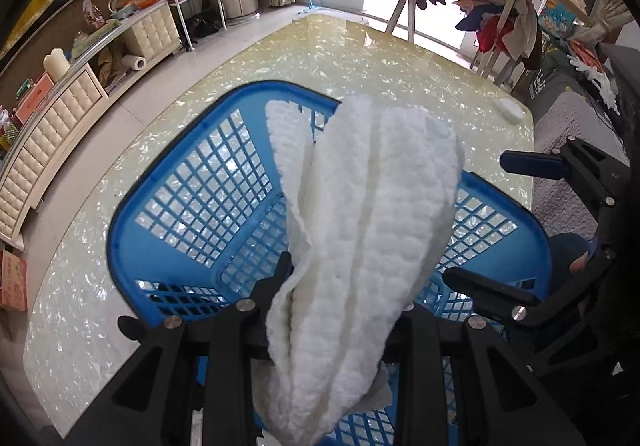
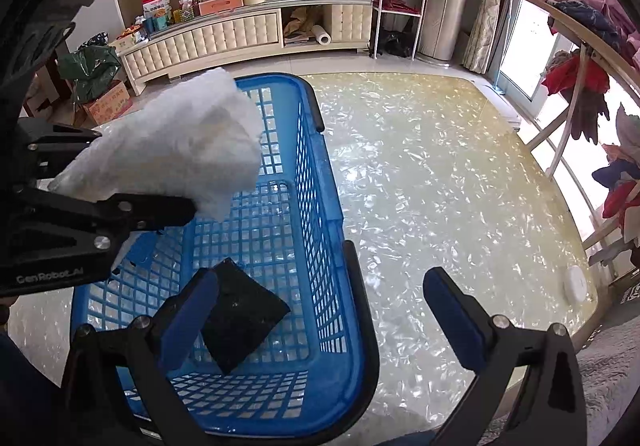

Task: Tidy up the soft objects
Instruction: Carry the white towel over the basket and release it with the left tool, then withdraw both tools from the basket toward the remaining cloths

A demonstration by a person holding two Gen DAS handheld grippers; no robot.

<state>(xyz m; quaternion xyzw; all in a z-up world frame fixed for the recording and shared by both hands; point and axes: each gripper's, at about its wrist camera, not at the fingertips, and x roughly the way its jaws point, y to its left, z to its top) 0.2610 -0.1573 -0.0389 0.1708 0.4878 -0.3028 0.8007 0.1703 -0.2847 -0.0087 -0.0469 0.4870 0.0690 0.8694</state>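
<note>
A folded white fluffy towel [image 1: 368, 230] hangs over the blue lattice basket [image 1: 168, 181], and my left gripper [image 1: 344, 286] is shut on it. In the right wrist view the same towel [image 2: 176, 149] sticks out of the left gripper [image 2: 172, 205] above the basket [image 2: 316, 181]. On the basket floor lies a black folded cloth [image 2: 244, 322]. My right gripper [image 2: 320, 310] stands open over the basket's near right rim, with nothing between its blue pads [image 2: 448, 306]. It also shows at the right of the left wrist view [image 1: 492, 226].
The basket stands on a glossy yellow-white marbled table [image 2: 440, 185]. A small white disc [image 2: 576, 282] lies near the table's right edge. A clothes rack [image 1: 496, 9] with garments is behind the table, a cream sideboard [image 2: 240, 33] along the wall.
</note>
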